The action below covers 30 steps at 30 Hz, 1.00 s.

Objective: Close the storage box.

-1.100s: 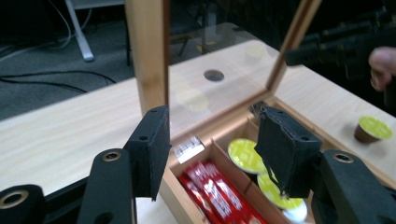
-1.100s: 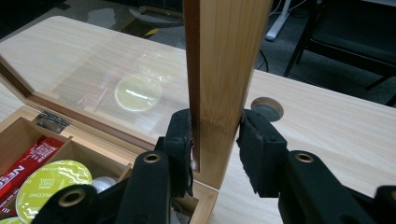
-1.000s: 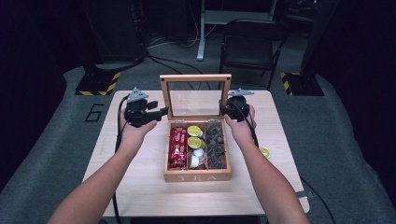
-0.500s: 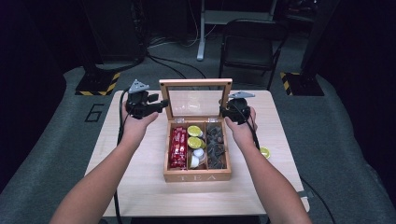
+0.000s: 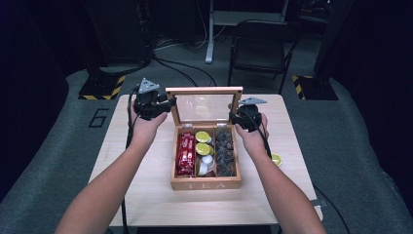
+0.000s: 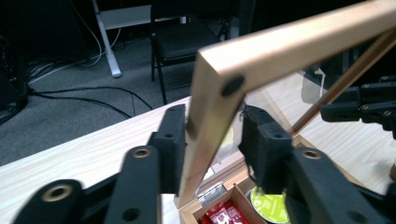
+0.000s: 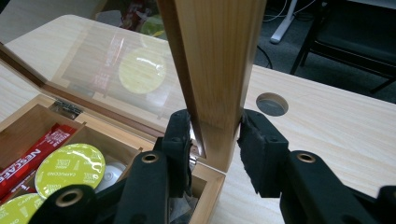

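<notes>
A wooden tea box (image 5: 204, 184) stands open on the table, its glass lid (image 5: 203, 91) upright. Inside lie red sachets (image 5: 185, 153), yellow-green capsules (image 5: 202, 137), white capsules (image 5: 207, 161) and dark pieces (image 5: 224, 151). My left gripper (image 5: 168, 105) is at the lid's left side. Its jaws have just been closing and now clamp the lid's wooden frame (image 6: 289, 39) between the pads (image 6: 212, 135). My right gripper (image 5: 234, 117) is shut on the frame's right side (image 7: 215, 56), low down near the hinge end (image 7: 215, 135).
One yellow-green capsule (image 5: 276, 159) lies loose on the light wood table (image 5: 146, 195) right of the box. A round hole (image 7: 272, 103) is cut in the tabletop behind the lid. A dark chair (image 5: 258, 48) stands beyond the far edge.
My left gripper has risen along the lid's left side and closed on the frame. The lid's top edge has tipped slightly toward me. The right gripper has kept its hold.
</notes>
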Each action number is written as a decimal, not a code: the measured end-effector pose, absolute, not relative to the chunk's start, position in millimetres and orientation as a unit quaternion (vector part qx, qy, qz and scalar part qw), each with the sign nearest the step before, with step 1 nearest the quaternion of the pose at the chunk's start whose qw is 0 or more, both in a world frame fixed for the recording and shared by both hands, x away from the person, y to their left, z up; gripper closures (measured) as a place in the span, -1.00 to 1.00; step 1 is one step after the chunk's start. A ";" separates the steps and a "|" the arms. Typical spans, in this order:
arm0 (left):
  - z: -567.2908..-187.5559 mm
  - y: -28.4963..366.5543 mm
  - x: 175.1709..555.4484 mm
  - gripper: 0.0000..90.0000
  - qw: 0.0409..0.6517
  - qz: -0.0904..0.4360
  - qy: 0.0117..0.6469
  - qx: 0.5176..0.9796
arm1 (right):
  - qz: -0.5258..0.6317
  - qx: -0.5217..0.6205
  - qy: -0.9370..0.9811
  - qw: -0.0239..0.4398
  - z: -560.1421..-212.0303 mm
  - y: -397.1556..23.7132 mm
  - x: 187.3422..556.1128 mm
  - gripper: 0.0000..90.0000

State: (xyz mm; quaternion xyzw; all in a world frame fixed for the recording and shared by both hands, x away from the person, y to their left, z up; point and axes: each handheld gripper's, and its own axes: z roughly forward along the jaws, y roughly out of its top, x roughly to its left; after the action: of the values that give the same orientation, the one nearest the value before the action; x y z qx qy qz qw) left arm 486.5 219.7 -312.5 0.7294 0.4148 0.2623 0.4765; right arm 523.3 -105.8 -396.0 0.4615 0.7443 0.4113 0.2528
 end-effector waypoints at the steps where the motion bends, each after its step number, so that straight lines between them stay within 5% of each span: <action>1: -312.5 220.2 486.5 0.39 0.478 0.259 0.415 0.729 | 0.412 0.463 0.744 0.249 -396.5 -105.5 522.8 0.40; 30: -328.4 226.2 448.6 0.36 0.483 0.246 0.382 0.748 | 0.444 0.428 0.752 0.233 -387.7 -123.1 480.9 0.13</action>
State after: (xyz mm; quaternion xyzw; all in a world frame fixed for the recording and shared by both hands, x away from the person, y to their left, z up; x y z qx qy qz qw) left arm 448.6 226.2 -328.4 0.7485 0.3823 0.2457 0.4829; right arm 480.9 -123.1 -387.7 0.4284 0.7516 0.4443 0.2327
